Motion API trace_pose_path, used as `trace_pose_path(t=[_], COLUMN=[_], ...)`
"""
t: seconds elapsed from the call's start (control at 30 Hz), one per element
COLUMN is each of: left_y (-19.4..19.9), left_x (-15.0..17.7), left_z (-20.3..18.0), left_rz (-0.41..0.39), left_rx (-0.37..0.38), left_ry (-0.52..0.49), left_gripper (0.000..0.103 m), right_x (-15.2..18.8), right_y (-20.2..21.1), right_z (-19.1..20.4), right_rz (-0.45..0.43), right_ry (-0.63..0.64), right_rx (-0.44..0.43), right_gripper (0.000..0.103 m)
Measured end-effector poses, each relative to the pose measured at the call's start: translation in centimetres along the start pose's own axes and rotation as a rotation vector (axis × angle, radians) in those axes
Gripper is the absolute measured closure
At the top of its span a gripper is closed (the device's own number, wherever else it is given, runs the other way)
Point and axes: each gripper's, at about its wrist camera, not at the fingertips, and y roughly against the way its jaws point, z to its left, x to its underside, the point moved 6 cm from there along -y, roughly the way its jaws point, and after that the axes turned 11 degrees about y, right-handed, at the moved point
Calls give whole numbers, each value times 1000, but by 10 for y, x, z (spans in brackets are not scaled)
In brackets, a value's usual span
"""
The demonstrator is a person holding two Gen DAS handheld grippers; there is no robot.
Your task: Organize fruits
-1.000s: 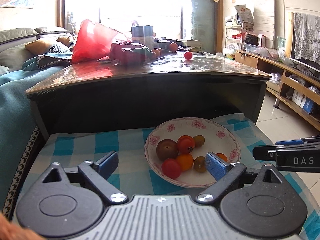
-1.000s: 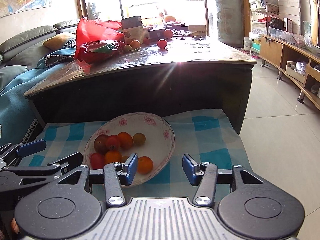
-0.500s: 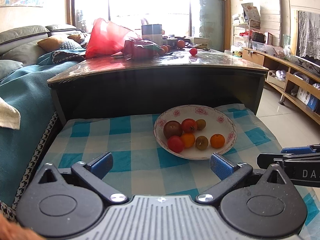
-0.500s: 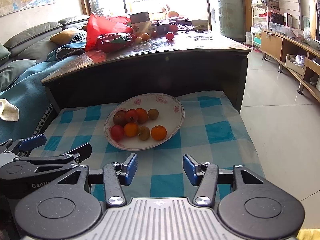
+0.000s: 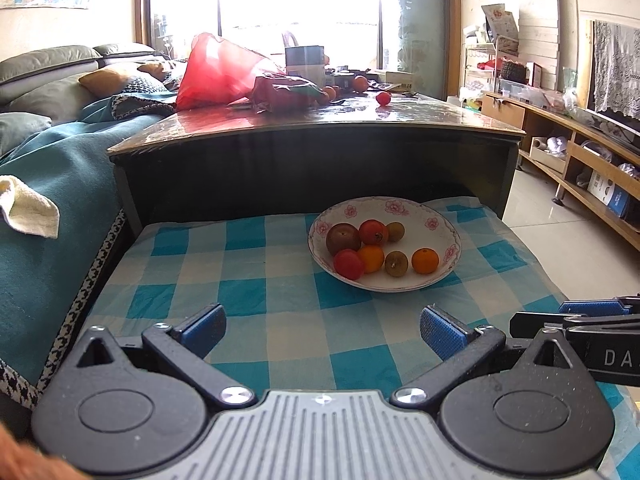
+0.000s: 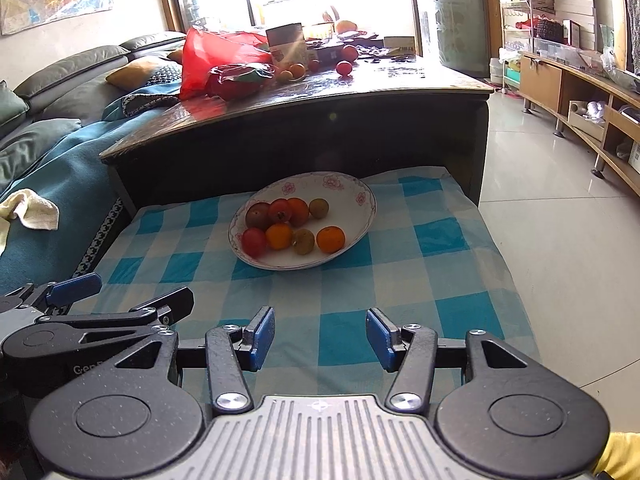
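A white plate with pink flowers (image 5: 448,232) (image 6: 360,196) rests on the blue checked cloth (image 5: 280,300) and holds several small fruits: red tomatoes (image 5: 349,264), oranges (image 5: 425,261) (image 6: 330,239) and brownish round ones (image 5: 396,263). My left gripper (image 5: 322,330) hovers over the cloth well short of the plate, open and empty. My right gripper (image 6: 320,336) is also open with nothing between its fingers, back from the plate. Each gripper shows at the edge of the other's view.
Behind the cloth stands a dark glass-topped table (image 5: 312,124) with a red bag (image 5: 216,68), a box and more loose fruit (image 5: 383,98). A sofa with a teal blanket (image 5: 48,184) lies left. Tiled floor (image 6: 560,200) and wooden shelves (image 5: 580,168) are on the right.
Both grippers have drawn back from the plate, which now looks smaller and farther away. More of the checked cloth shows in front of them. The fruits have not moved.
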Motion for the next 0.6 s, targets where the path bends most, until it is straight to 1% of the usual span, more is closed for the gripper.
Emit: trace_pose_path(t=[0.13,0.6], left_y=[8,28], left_x=[2,14], left_z=[1,1], left_rz=[-7,6], left_rx=[-3,-8], left_ry=[-6,-13], left_gripper=[0,0], right_x=[4,14], right_y=[6,26], right_z=[3,12], right_rz=[0,-8], right_ry=[-4,1], right_rx=[-2,-9], right_gripper=[57,57])
